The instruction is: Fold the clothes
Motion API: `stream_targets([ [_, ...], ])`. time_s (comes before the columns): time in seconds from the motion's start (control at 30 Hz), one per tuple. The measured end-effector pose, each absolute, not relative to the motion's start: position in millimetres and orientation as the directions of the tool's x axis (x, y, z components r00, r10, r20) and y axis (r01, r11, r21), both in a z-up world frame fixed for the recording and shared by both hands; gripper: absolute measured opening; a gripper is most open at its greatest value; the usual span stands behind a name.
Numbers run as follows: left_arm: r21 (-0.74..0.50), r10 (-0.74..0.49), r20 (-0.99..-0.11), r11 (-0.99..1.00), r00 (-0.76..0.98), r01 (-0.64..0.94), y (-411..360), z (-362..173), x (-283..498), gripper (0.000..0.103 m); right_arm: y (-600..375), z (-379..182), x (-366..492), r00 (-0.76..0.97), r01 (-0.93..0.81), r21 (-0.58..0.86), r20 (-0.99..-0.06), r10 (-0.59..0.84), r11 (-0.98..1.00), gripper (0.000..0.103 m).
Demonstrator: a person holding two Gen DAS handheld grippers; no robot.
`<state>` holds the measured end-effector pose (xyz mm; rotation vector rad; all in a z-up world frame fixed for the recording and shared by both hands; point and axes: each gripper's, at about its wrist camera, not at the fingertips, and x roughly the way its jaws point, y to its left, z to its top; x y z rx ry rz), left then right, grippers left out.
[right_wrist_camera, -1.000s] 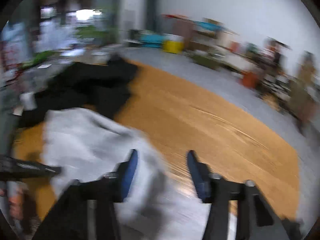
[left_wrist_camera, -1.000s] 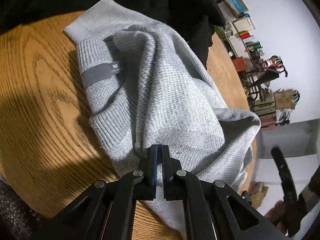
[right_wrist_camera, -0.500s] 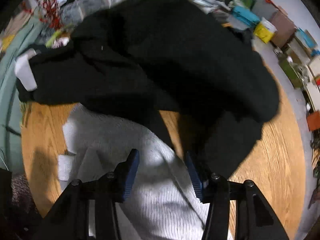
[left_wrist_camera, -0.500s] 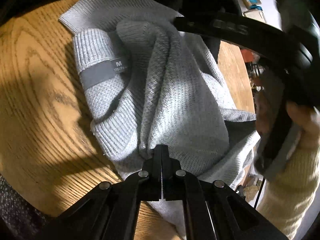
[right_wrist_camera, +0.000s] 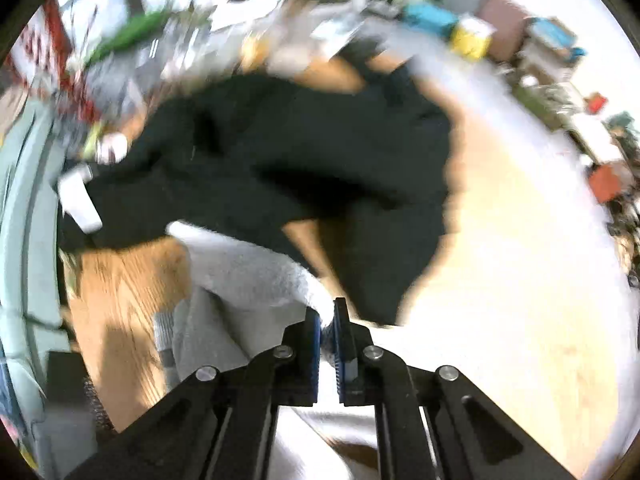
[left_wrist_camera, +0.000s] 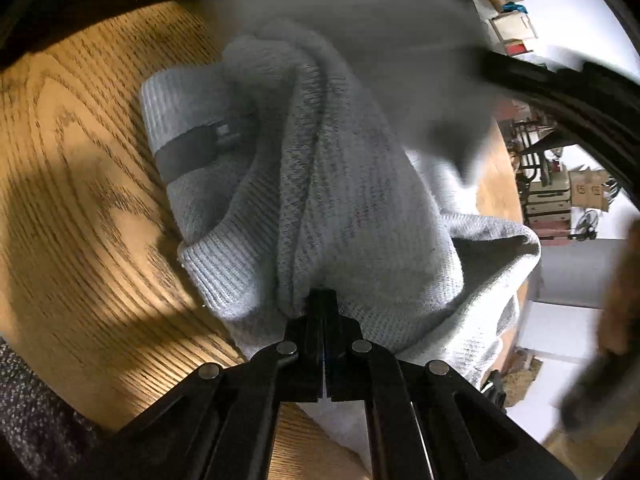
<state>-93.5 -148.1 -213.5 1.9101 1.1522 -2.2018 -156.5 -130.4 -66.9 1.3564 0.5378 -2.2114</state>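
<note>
My left gripper point(left_wrist_camera: 323, 304) has its jaws pressed together on a bunched fold of the grey knit sweater point(left_wrist_camera: 360, 208), which lies crumpled on the wooden table point(left_wrist_camera: 80, 184). My right gripper point(right_wrist_camera: 328, 322) pinches another grey edge, lifted. Beyond it, a black garment point(right_wrist_camera: 280, 168) sprawls across the table.

To my left, bare table point(left_wrist_camera: 72, 208) lies free beside the bunched grey sweater point(left_wrist_camera: 360, 208), which fills the ground straight ahead of my left hand-held gripper point(left_wrist_camera: 323, 300). Beyond my right hand-held gripper point(right_wrist_camera: 327, 320), the black garment point(right_wrist_camera: 280, 168) blocks the far side of the table. Open wood stretches off to the right of it point(right_wrist_camera: 520, 260).
</note>
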Motion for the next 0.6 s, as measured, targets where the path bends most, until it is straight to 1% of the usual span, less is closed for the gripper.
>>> stream_targets([
  [0.07, -0.496, 0.434, -0.868, -0.745, -0.241, 0.445, -148.2, -211.9, -96.8, 0.004, -90.2, -30.0, -139.7, -0.509, 0.526, -0.092, -0.831, -0.226, -0.846, 0.006],
  [0.17, -0.487, 0.435, -0.873, -0.754, -0.220, 0.440, -151.5, -211.3, -101.1, 0.004, 5.2, 22.6, -88.3, -0.653, 0.390, -0.016, -0.710, -0.264, -0.921, 0.006],
  [0.23, -0.480, 0.435, -0.877, -0.762, -0.206, 0.435, -153.0, -210.7, -103.6, 0.004, 61.8, 44.3, -45.8, -0.721, 0.311, 0.025, -0.645, -0.252, -0.950, 0.006],
  [0.27, -0.475, 0.433, -0.879, -0.766, -0.199, 0.433, -153.9, -210.2, -104.9, 0.004, 83.6, 45.8, -33.6, -0.736, 0.284, 0.041, -0.631, -0.245, -0.958, 0.006],
  [0.3, -0.466, 0.426, -0.884, -0.773, -0.192, 0.431, -154.5, -209.4, -106.7, 0.004, 114.1, 43.5, 1.2, -0.751, 0.238, 0.064, -0.621, -0.226, -0.969, 0.007],
  [0.37, -0.431, 0.395, -0.902, -0.802, -0.176, 0.413, -151.6, -205.9, -110.2, 0.004, 150.5, 30.0, 40.9, -0.743, 0.158, 0.090, -0.645, -0.179, -0.983, 0.007],
  [0.43, -0.363, 0.329, -0.932, -0.854, -0.153, 0.373, -142.7, -199.3, -114.4, 0.004, 195.6, 5.4, 86.9, -0.682, 0.023, 0.085, -0.727, -0.077, -0.996, 0.007],
  [0.47, -0.331, 0.298, -0.943, -0.874, -0.146, 0.355, -138.8, -196.5, -116.3, 0.004, 210.8, -8.7, 105.0, -0.636, -0.032, 0.073, -0.771, -0.036, -0.997, 0.007],
  [0.5, -0.283, 0.251, -0.958, -0.901, -0.138, 0.329, -132.5, -193.1, -118.7, 0.004, 223.9, -34.2, 124.6, -0.561, -0.106, 0.066, -0.828, 0.005, -0.992, 0.008],
  [0.53, -0.236, 0.205, -0.970, -0.923, -0.132, 0.304, -126.3, -189.8, -120.8, 0.004, 232.3, -52.1, 136.5, -0.503, -0.148, 0.068, -0.864, 0.017, -0.987, 0.013],
  [0.57, -0.193, 0.163, -0.978, -0.940, -0.129, 0.280, -120.4, -186.8, -122.6, 0.004, 237.2, -69.4, 143.7, -0.447, -0.193, 0.056, -0.894, 0.037, -0.980, 0.014],
  [0.6, -0.146, 0.117, -0.985, -0.956, -0.126, 0.254, -114.3, -183.4, -124.3, 0.004, 242.0, -86.8, 150.7, -0.389, -0.236, 0.041, -0.920, 0.056, -0.971, 0.025],
])
